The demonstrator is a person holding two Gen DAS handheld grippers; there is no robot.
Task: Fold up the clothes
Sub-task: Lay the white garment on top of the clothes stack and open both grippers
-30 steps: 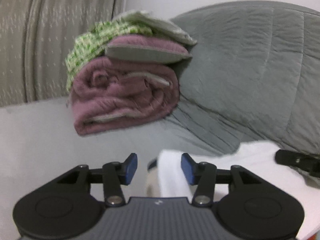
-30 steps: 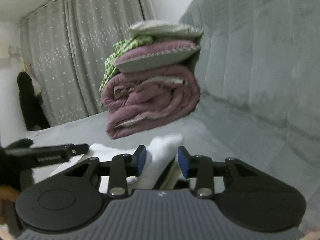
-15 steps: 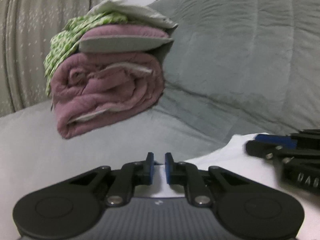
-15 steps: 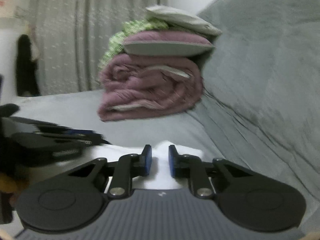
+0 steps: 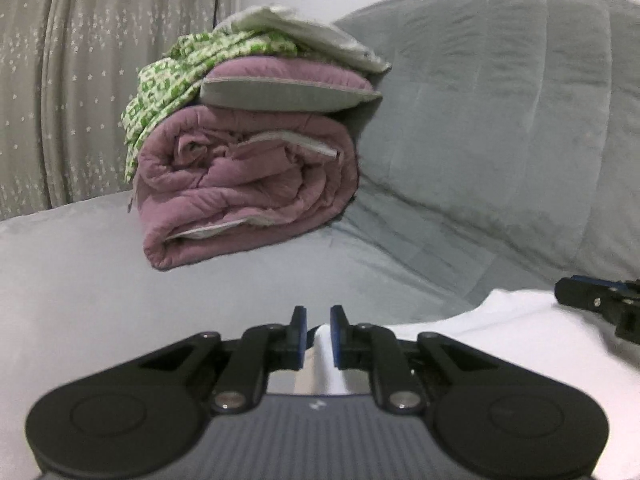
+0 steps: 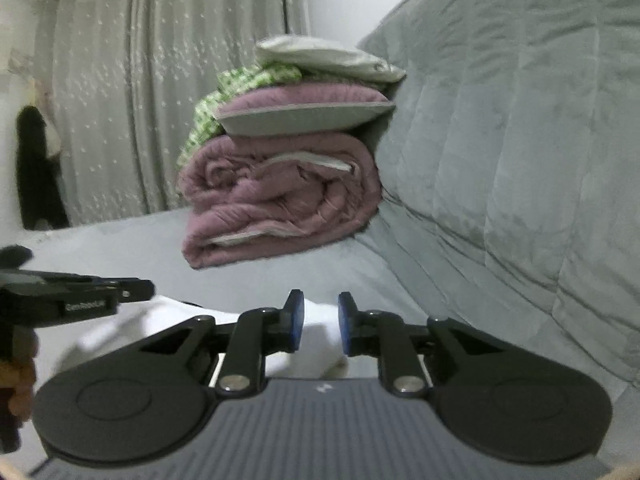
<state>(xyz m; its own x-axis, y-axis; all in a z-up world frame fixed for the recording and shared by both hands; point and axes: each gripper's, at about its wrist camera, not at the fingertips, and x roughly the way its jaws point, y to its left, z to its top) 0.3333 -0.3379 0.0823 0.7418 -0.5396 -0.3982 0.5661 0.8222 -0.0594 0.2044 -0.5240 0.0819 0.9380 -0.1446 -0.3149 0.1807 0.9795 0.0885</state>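
A white garment (image 5: 500,328) lies on the grey bed cover, spread between the two grippers. My left gripper (image 5: 319,330) is shut on a pinched fold of it, which stands up between the blue pads. In the right wrist view the same garment (image 6: 132,320) runs left to the left gripper (image 6: 140,288). My right gripper (image 6: 320,320) holds another fold of the cloth between its pads, and its jaws are opening slightly. The right gripper's tips (image 5: 592,304) show at the right edge of the left wrist view.
A rolled purple quilt (image 5: 248,184) sits ahead with a purple-grey pillow (image 5: 288,88), a green patterned cloth (image 5: 168,80) and a white pillow on top. The quilted grey backrest (image 5: 500,120) rises on the right. Curtains (image 6: 120,100) hang behind. A hand (image 6: 20,384) holds the left gripper.
Both grippers narrowed onto folds of the white garment that stood loosely between wider jaws a second ago. Both views swung aside and came back.
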